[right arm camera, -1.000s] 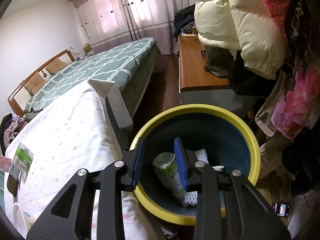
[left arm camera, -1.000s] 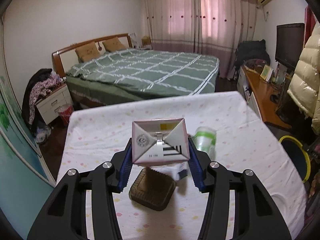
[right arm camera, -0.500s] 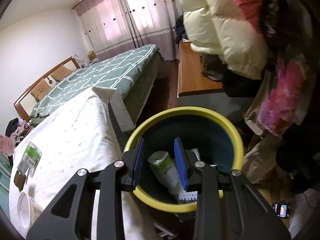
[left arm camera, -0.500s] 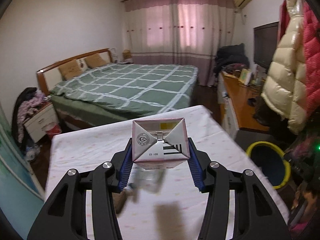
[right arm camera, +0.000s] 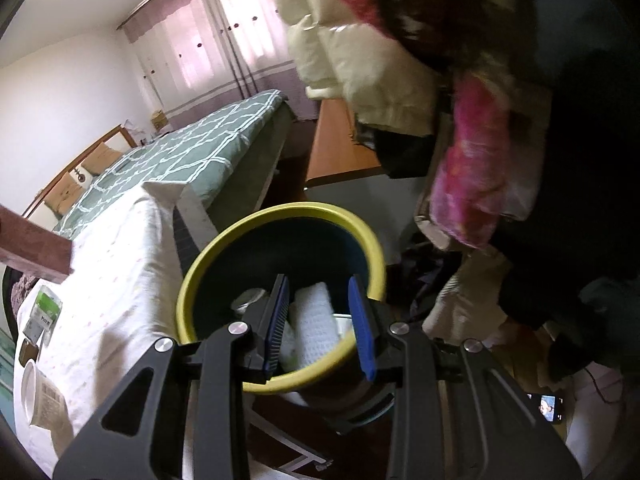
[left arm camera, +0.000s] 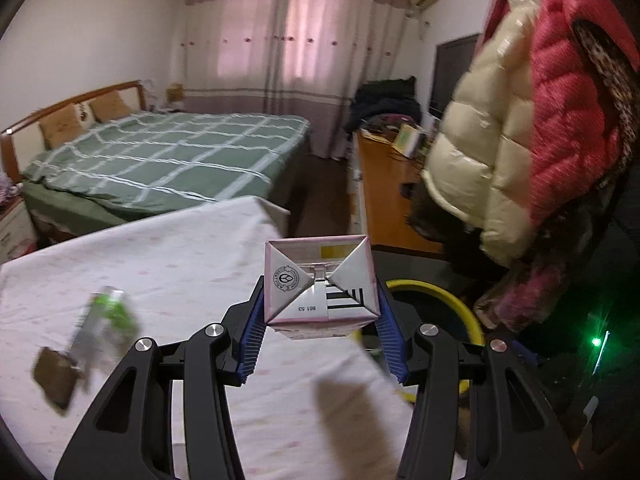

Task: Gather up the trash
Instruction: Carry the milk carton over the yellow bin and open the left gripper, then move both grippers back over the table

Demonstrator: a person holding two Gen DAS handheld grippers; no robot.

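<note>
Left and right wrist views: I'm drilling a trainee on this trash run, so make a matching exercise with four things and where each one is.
Things:
1. pink carton
2. white cloth
3. green packet
4. cream puffer coat

Places:
A. lying on the white tablecloth
B. inside the yellow-rimmed bin
C. clamped in the left gripper
D. hanging above the wooden desk

Pairs: 1-C, 2-B, 3-A, 4-D
</note>
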